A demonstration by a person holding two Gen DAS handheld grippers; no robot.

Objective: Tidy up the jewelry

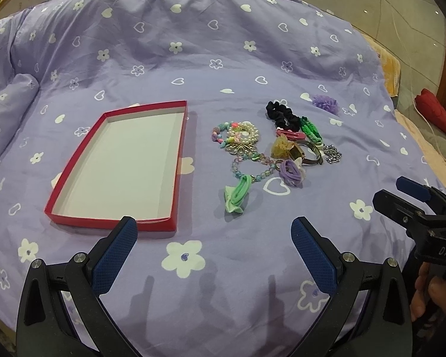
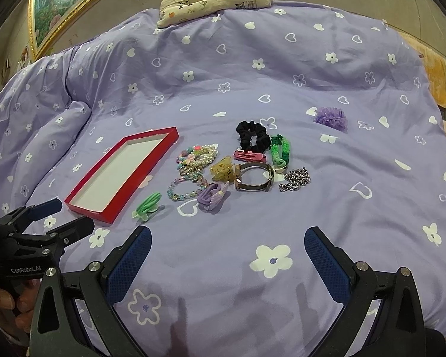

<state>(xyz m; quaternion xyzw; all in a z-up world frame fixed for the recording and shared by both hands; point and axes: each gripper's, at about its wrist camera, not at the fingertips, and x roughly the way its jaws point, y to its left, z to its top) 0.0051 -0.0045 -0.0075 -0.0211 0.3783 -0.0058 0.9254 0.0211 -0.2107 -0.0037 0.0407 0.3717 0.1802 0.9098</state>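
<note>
- The left gripper (image 1: 214, 232) hung above the quilt (image 1: 223, 59) with its jaws spread wide and nothing between them.
- The right gripper (image 2: 227, 244) was likewise wide and empty; from the left wrist view it showed off to the right, near the quilt edge.
- The red box (image 1: 175, 178) lay just ahead of the left gripper's left finger, empty, its near wall close to that fingertip.
- The jewelry lay in a loose heap ahead of both tools, right of the box and apart from it: a green tie (image 1: 238, 193) nearest, then a bead bracelet (image 1: 252, 166), a purple tie (image 1: 291, 172), a pearl cluster (image 1: 243, 135), a yellow claw clip (image 1: 282, 148), a watch (image 2: 254, 177), a chain (image 2: 294, 178), a pink clip (image 2: 249, 157), a green braid (image 2: 279, 148) and a black scrunchie (image 2: 252, 136).
- A purple flower (image 2: 331, 117) sat alone, farther ahead and to the right.
- Nothing appeared sorted yet; the first pick seemed still to come.
- Risks, as I judged them:
  - the pieces overlapped, so closing on one could drag a neighbour along;
  - the chain and beads were thin and could slip from the pads;
  - the soft quilt could bunch into the jaws on a low grasp;
  - the light box could slide or tip if nudged.
</note>
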